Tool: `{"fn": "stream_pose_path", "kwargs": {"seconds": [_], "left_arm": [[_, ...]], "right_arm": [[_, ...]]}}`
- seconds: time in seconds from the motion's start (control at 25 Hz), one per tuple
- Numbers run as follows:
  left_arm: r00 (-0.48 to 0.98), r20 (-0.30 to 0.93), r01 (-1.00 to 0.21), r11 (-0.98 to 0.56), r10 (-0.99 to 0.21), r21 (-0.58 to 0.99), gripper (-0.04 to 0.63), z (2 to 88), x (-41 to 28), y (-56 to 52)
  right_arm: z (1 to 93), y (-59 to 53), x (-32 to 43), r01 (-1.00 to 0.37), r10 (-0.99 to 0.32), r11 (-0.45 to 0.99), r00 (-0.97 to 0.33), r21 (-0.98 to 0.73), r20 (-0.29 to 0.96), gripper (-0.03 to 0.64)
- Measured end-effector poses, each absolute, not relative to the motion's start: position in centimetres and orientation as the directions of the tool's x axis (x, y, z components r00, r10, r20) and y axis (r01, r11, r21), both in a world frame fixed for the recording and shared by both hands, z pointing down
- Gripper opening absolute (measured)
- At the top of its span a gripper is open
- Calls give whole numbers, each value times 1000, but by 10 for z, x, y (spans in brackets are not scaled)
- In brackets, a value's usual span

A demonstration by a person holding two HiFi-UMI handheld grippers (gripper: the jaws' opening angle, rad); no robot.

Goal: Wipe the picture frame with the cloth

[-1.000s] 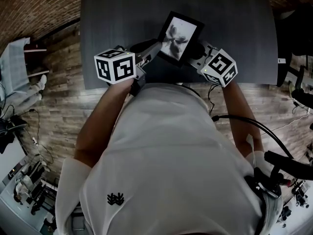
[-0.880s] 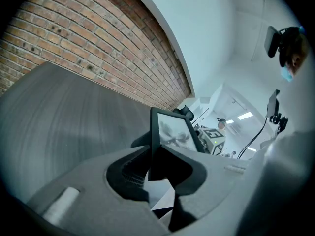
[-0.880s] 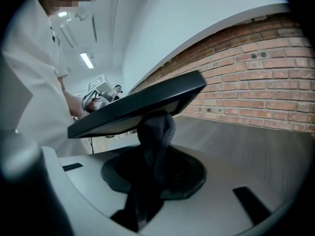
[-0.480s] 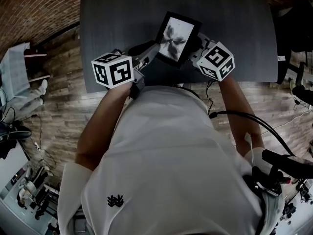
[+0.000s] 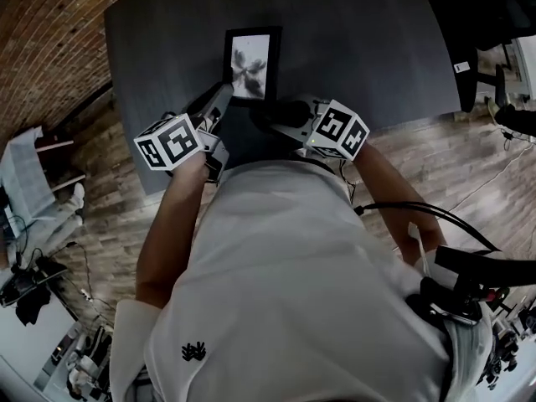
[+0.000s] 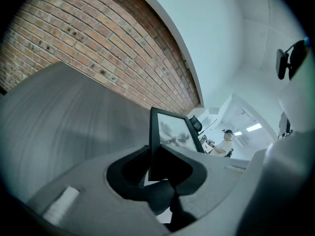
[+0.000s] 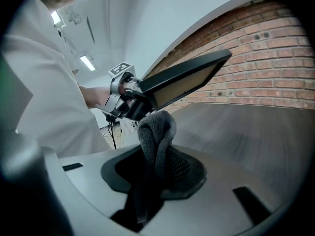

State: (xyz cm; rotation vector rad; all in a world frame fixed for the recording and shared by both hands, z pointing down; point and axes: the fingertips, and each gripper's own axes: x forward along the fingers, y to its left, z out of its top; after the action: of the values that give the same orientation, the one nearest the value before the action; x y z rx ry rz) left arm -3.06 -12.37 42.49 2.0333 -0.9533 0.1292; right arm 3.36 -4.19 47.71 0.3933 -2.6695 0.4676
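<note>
A black picture frame (image 5: 251, 64) with a grey flower print is held over the dark table (image 5: 368, 40), its face up. My left gripper (image 5: 223, 95) is shut on the frame's lower left corner. In the left gripper view the frame (image 6: 170, 132) stands edge-on between the jaws. My right gripper (image 5: 273, 114) is just below the frame's lower right, shut on a bunched grey cloth (image 7: 156, 132). In the right gripper view the cloth sits just under the frame's back (image 7: 184, 80), and I cannot tell whether they touch.
The table's near edge (image 5: 402, 117) runs just past my grippers, with wood floor (image 5: 435, 166) below it. A black cable (image 5: 419, 212) trails at my right side. A brick wall (image 6: 98, 48) stands behind the table. A seated person (image 6: 227, 142) is far off.
The frame has swung from tilted to nearly upright in the head view and shifted left and away. My right gripper with the cloth has come from the frame's right edge down to below it.
</note>
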Motion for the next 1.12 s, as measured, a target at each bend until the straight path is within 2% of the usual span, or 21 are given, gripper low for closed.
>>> {"fn": "stream_pose_path", "kwargs": {"seconds": [0.24, 0.52, 0.84, 1.12], "left_arm": [[664, 467, -710, -295, -584, 640, 77, 448, -20, -155], [547, 530, -803, -227, -649, 551, 77, 476, -3, -185], [443, 607, -871, -157, -660, 465, 77, 519, 30, -201], [403, 686, -900, -127, -606, 416, 77, 571, 53, -215]], "right_arm": [[490, -48, 90, -528, -356, 797, -803, -295, 478, 109], [491, -66, 153, -630, -461, 711, -753, -313, 470, 109], [485, -61, 207, -652, -482, 687, -739, -320, 471, 109], [494, -60, 238, -672, -494, 664, -723, -327, 483, 109]]}}
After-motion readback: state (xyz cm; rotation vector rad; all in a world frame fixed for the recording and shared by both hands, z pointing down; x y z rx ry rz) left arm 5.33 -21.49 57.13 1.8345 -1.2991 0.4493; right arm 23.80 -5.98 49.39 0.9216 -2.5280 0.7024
